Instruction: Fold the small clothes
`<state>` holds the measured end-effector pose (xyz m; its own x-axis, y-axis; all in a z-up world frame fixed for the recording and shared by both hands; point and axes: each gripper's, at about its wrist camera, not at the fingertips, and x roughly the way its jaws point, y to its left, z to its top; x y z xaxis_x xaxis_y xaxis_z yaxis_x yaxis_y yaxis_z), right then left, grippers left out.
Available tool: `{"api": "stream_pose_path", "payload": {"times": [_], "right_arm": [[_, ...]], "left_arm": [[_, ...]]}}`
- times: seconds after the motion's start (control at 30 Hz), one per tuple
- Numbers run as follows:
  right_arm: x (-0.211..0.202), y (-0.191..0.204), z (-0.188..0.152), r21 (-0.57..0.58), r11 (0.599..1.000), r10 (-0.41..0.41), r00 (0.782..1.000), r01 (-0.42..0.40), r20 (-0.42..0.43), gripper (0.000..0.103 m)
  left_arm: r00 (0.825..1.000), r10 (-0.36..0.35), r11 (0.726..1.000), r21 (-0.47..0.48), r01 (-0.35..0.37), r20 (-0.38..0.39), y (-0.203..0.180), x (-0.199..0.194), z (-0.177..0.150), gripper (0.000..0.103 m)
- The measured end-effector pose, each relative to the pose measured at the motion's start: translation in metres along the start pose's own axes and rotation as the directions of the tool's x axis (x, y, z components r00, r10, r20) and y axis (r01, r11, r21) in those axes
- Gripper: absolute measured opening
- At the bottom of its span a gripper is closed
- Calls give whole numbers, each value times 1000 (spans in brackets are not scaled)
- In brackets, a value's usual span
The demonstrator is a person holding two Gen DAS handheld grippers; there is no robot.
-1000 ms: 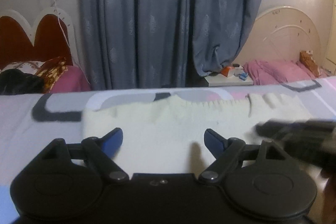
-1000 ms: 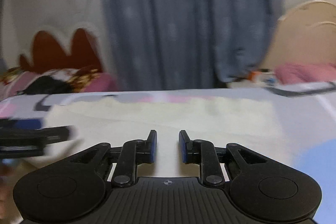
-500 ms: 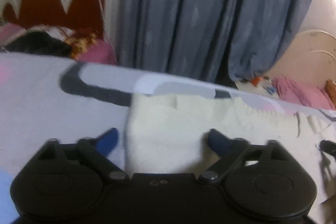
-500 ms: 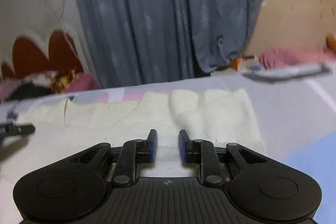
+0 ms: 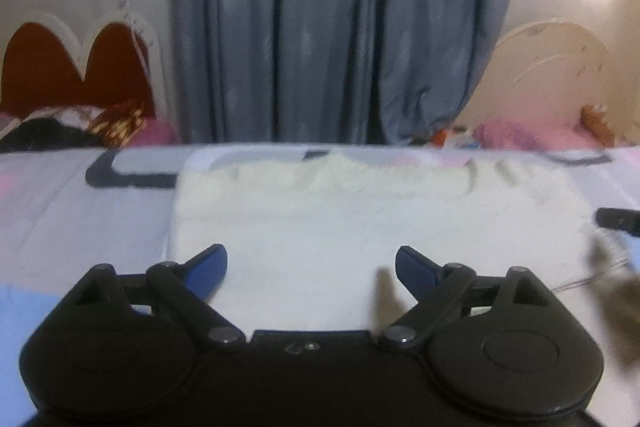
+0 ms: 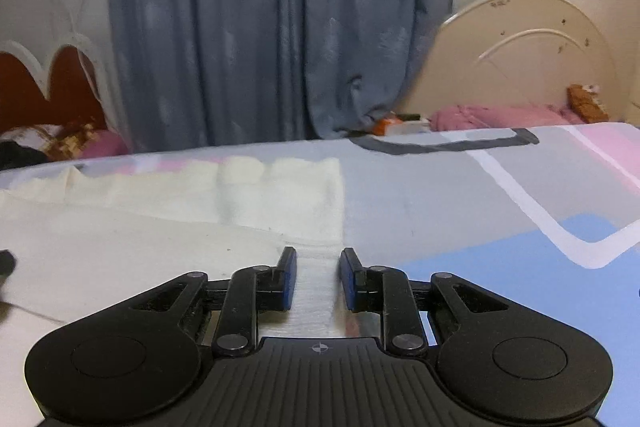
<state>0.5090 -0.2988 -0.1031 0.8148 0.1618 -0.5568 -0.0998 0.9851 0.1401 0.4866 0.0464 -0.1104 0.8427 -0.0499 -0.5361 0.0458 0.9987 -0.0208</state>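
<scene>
- One cream garment (image 5: 360,227) lies flat on the patterned bedsheet (image 5: 72,211), filling the centre of the left wrist view and the left half of the right wrist view (image 6: 180,227).
- Left gripper (image 5: 311,265): jaws spread wide and opening — the cloth lies below them, unpinched.
- Right gripper (image 6: 318,277): jaws narrowly apart over the garment's right edge; I cannot tell if they pinch it.
- Two headboards — one red (image 5: 60,67), one cream (image 6: 520,59) — flank one blue curtain (image 5: 340,27).
</scene>
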Motion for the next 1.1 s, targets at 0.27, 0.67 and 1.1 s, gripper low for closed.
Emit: {"api": "stream_pose_path", "payload": {"times": [0.27,0.67,1.1], "right_arm": [[-4,59,-34,-211,971,104,993,-113,-54,22],[-7,13,-37,-161,986,35,998,-43,-53,22],[-20,-14,-33,-58,992,106,991,-111,-76,26]], "left_arm": [[996,27,998,62,-22,-79,-26,8,-16,97],[996,68,994,-78,-73,-66,24,4,-15,90],[985,136,976,-157,-152,-110,48,-21,-25,90]]}}
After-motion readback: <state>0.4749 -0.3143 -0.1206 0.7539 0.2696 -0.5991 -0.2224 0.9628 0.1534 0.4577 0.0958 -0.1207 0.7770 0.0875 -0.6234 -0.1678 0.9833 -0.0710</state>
